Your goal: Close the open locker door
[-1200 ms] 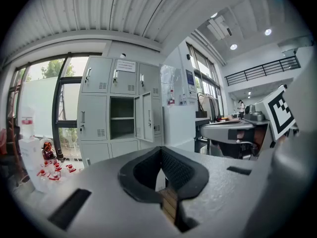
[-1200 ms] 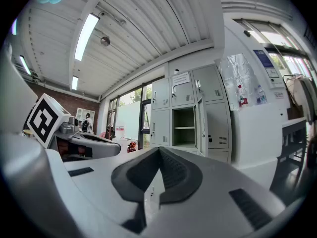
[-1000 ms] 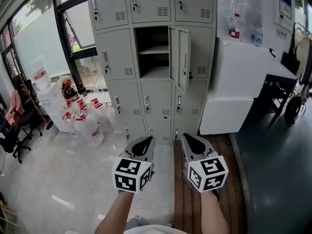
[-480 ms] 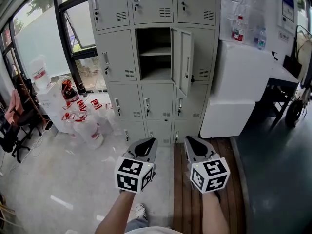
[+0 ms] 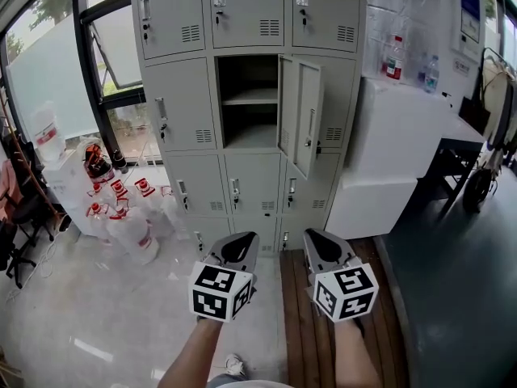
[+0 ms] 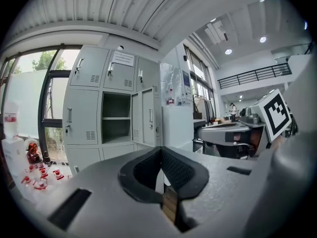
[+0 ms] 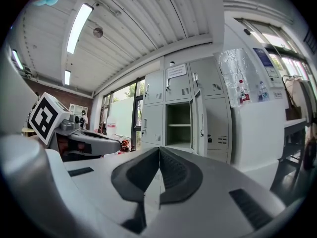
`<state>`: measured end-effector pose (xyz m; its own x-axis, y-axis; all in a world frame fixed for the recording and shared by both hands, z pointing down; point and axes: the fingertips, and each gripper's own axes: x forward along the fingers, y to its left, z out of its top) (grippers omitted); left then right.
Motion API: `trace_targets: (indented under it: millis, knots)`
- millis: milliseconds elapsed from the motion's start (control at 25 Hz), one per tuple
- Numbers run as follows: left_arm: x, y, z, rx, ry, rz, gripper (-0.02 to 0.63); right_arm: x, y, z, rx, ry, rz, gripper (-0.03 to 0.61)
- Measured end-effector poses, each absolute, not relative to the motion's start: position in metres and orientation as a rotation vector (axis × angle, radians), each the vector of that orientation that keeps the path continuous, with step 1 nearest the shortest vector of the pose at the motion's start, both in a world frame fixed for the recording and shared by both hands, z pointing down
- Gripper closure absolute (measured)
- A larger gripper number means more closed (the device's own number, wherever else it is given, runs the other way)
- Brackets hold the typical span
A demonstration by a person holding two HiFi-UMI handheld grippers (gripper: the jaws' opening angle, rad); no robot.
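Grey metal lockers [image 5: 187, 95] show one open door [image 5: 300, 113], swung out beside the middle column's compartment. Two claws, the left claw [image 5: 245, 236] and the right claw [image 5: 312, 234], hang side by side below, each pressed together, empty.

Clear water jugs [image 5: 129, 233] with red labels crowd the pale floor [image 5: 105, 314] under the big window [image 5: 56, 63], and one more jug [image 5: 47, 136] stands higher up on a white stand. Far left is a dark office chair [image 5: 16, 233]. On the right a white cabinet [image 5: 396, 136] carries a red-labelled bottle [image 5: 393, 59] and a blue-capped bottle [image 5: 430, 73] (contents too small to tell). A strip of wooden planks [image 5: 303, 330] runs beside the dark floor [image 5: 460, 297].
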<state>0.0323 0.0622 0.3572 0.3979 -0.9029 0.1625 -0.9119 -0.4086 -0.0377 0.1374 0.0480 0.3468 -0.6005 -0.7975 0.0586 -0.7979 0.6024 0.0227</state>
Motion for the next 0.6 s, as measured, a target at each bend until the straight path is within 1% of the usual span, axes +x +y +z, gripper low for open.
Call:
trace_targets:
  millis: [360, 600]
  knots:
    - [-0.018, 0.006, 0.35, 2.624, -1.586, 0.223, 0.607, 0.093, -0.002, 0.34, 1.47, -2.682, 0.008, 0.572]
    - [-0.055, -0.02, 0.353, 2.649, -1.535, 0.269, 0.607, 0.059, -0.026, 0.338, 1.532, -2.644, 0.021, 0.572]
